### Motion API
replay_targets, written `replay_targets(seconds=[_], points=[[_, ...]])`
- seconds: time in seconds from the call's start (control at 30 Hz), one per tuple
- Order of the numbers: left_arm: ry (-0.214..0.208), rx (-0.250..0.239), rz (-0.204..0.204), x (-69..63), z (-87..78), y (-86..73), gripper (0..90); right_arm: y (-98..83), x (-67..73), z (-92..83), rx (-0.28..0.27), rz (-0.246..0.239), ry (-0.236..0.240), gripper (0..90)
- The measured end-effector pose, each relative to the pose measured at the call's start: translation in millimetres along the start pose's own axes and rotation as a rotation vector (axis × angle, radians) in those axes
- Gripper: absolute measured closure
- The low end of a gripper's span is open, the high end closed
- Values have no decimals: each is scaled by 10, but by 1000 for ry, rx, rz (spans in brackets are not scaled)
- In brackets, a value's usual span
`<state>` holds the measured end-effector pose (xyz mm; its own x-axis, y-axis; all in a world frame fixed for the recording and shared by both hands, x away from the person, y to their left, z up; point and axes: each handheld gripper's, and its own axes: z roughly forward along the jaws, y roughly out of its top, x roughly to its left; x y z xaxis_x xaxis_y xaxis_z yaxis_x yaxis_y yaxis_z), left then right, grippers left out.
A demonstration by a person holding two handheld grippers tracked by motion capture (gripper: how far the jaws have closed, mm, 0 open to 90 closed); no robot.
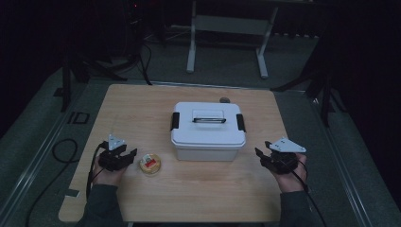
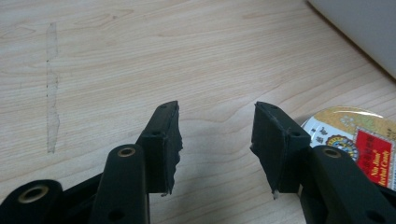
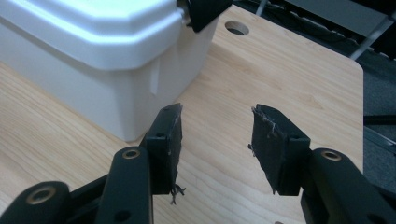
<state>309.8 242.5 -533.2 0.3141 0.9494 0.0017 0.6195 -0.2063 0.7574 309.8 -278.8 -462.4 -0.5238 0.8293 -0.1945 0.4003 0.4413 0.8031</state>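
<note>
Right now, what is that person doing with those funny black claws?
A person sits at a wooden table with a gripper in each hand. The left gripper is open and empty, just beside a small round tin. The right gripper is open too, near the right side of a closed white box with black latches. Nothing is being held.

The room was dim. Beyond the grippers' reach, past the wooden table (image 1: 142, 109), a white-legged desk frame (image 1: 227, 42) stood on grey carpet (image 1: 293, 61). Dark stands (image 1: 71, 71) flanked the table, and cables (image 1: 64, 149) lay on the floor.
</note>
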Motion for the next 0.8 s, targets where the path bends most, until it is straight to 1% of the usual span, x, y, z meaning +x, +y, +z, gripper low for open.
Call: replay_targets(seconds=[0.2,0.47,0.53,0.67,0.73,0.8], points=[[-16,-6,6,-39,-9,16,526,86,27,-17,-16,-14,2,522],[-93,-19,26,-148,2,61,599,231,42,-76,-46,-37,2,517],[-100,-13,40,-185,26,70,625,272,48,-92,-54,-43,4,519],[-123,17,73,-243,102,84,673,361,58,-98,-66,-59,11,519],[-131,39,76,-265,153,91,679,411,61,-90,-71,-66,15,518],[-136,37,73,-268,164,105,685,440,62,-87,-76,-72,13,519]])
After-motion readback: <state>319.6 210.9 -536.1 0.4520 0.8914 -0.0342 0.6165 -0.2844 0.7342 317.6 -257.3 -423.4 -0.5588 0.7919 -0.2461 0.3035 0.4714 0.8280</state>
